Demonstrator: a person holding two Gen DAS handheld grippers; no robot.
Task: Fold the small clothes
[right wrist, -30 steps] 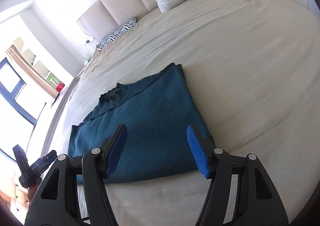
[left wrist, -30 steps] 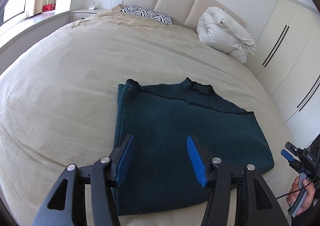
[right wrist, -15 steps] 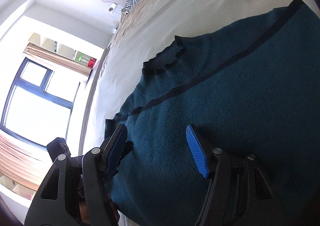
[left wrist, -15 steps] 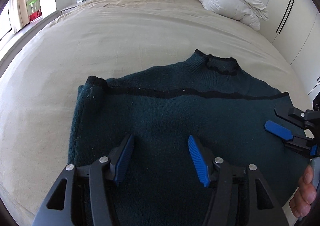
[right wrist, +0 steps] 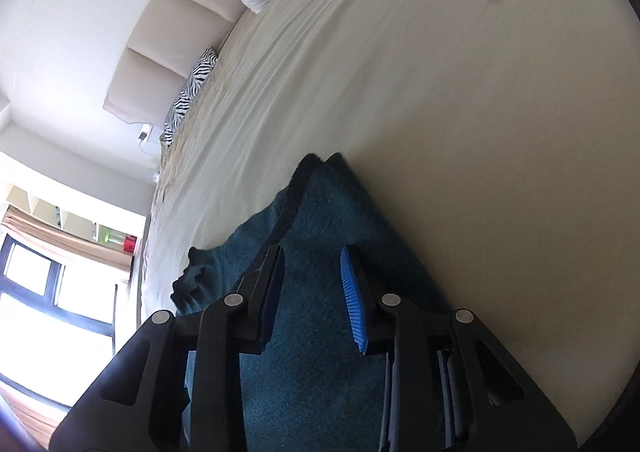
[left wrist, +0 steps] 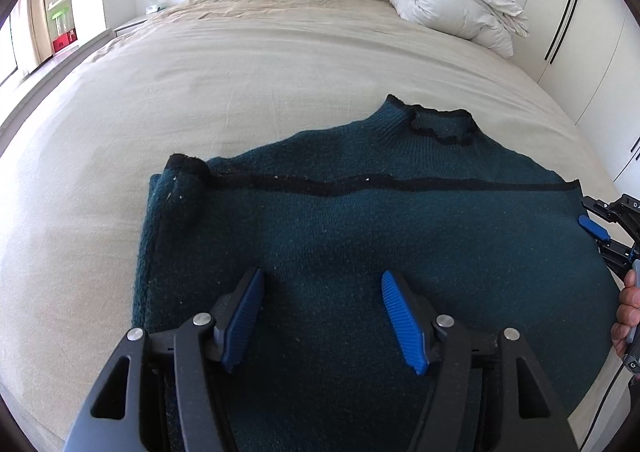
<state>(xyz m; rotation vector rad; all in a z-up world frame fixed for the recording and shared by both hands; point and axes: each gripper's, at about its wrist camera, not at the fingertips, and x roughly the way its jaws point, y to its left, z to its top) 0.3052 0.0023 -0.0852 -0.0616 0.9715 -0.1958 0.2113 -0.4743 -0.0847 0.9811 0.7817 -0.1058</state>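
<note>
The teal sweater (left wrist: 360, 252) is spread flat on the bed (left wrist: 200, 91), collar toward 12 o'clock, ready for folding. The left claw (left wrist: 322, 312) is held wide open, empty, above its hem; the right claw (right wrist: 312, 288) gapes empty over the 3 o'clock edge.

Only one scrap of lettering shows: white characters on the black body of the right gripper (left wrist: 600, 230) at the left wrist view's edge, starting with "D", the rest cut off. Nothing else carries readable text in either view.
</note>
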